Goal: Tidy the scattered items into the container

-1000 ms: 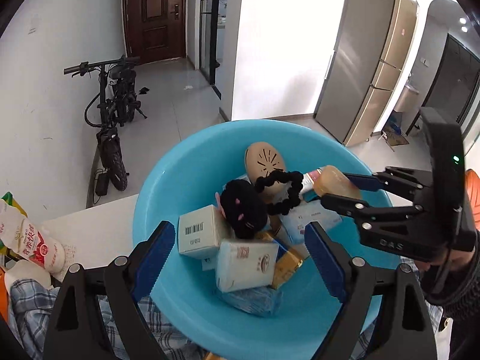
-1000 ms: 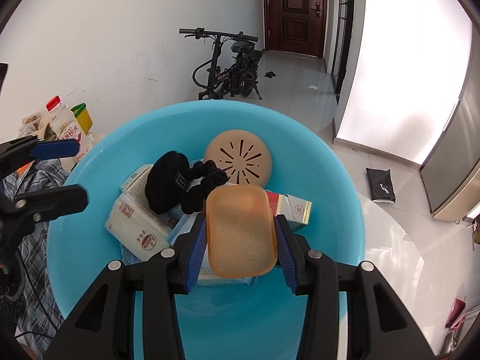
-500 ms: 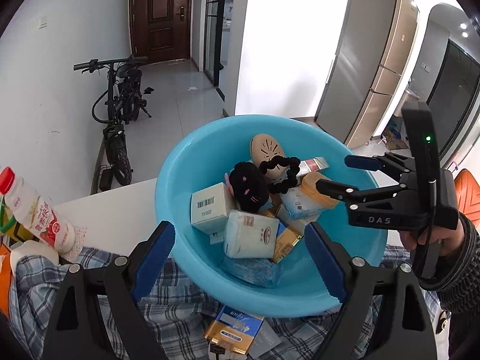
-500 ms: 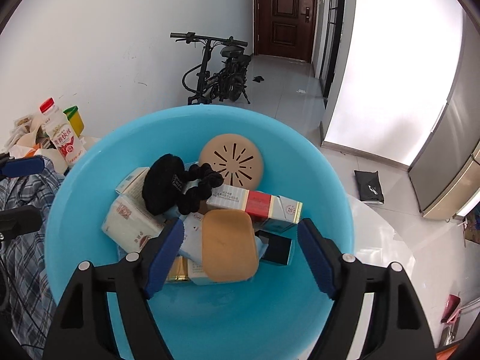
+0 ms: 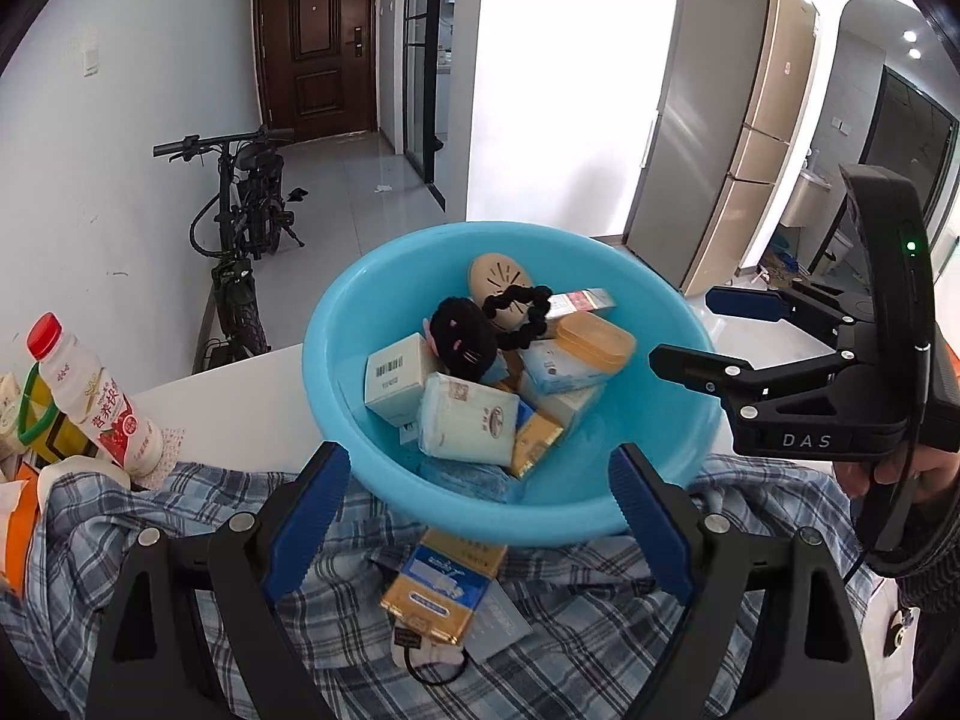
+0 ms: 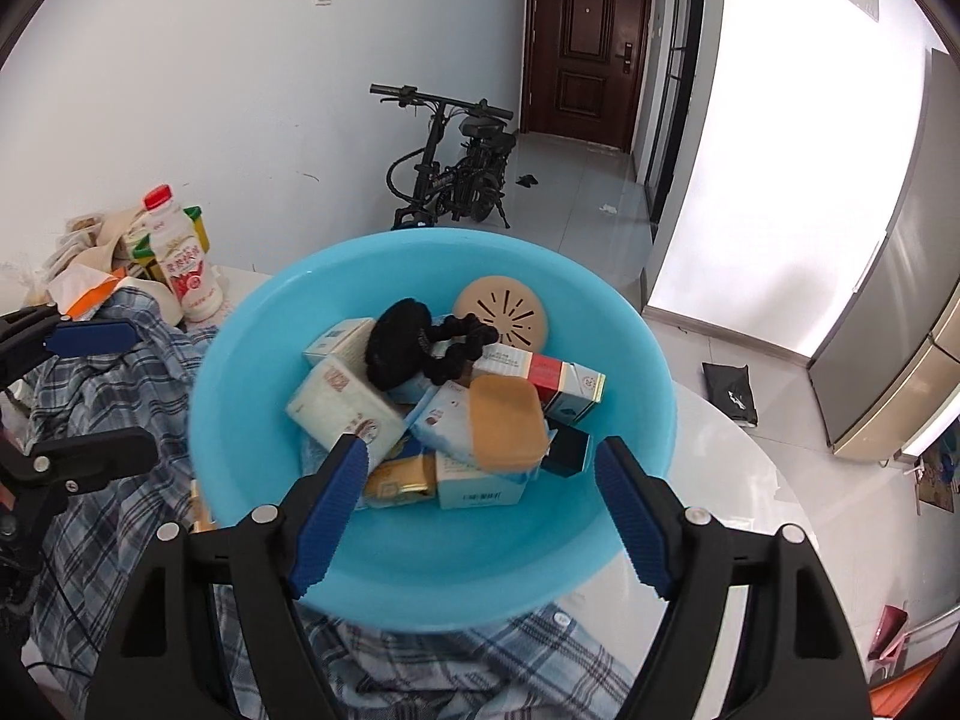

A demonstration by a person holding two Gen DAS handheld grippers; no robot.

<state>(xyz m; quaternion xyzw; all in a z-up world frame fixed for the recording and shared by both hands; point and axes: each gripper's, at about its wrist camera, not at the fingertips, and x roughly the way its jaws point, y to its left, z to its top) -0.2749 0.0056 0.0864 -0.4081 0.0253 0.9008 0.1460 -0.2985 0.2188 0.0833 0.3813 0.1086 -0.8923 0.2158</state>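
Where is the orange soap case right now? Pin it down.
The orange soap case lies inside the blue basin, on the white boxes beside the red-and-white carton, beyond the open right gripper.

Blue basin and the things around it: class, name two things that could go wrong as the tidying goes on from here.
1. The blue basin rests partly on the rumpled plaid shirt, so pulling the cloth could tip it.
2. The gold and blue packet lies tight against the basin's near wall; the left gripper, open above it, could knock the basin when reaching in.
3. The orange case sits atop loose boxes and may slide.
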